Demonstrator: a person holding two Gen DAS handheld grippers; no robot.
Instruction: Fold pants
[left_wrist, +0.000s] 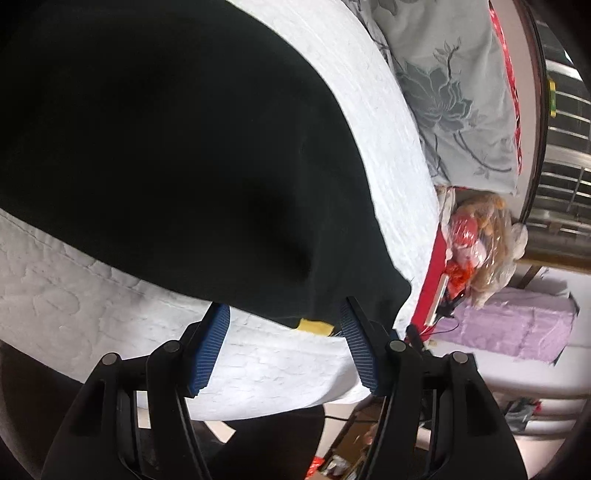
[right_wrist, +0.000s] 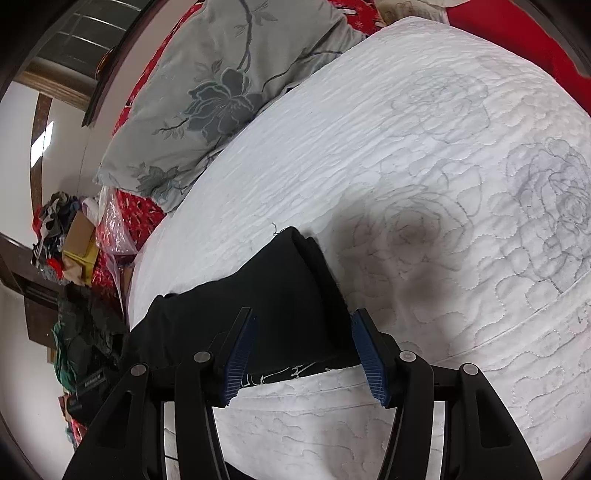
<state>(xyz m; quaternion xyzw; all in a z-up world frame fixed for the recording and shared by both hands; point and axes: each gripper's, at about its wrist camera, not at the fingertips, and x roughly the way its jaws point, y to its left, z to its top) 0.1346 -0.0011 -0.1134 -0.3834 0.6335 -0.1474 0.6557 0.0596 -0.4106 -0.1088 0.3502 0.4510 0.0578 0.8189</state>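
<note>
Black pants lie spread on a white quilted bedspread that covers a bed, as two hand-held tools hang over the near edge of the mattress. The left tool stands with its blue-padded fingers apart and nothing pressed between them; the pants' hem, with a small yellow tag showing at the edge, lies just beyond the tips. The right tool is likewise parted, its pads flanking a folded end of the pants without pinching it; whether the tips touch the cloth cannot be told.

Containers sit off the bed. In the left wrist view a clear plastic bag beside the mattress holds something red and something tan, too blurred to identify. In the right wrist view a cardboard box stands among heaped clothes at the bedside, next to a clear bag of red material; what the box holds is hidden.

Only the left wrist view shows the yellow tag, a lilac cover on furniture beyond the bed, and window bars. Only the right wrist view shows the bedspread's stitched rose pattern, a white-printed band at the pants' near edge, and a dark garment pile on the floor. A grey floral pillow appears in both.
</note>
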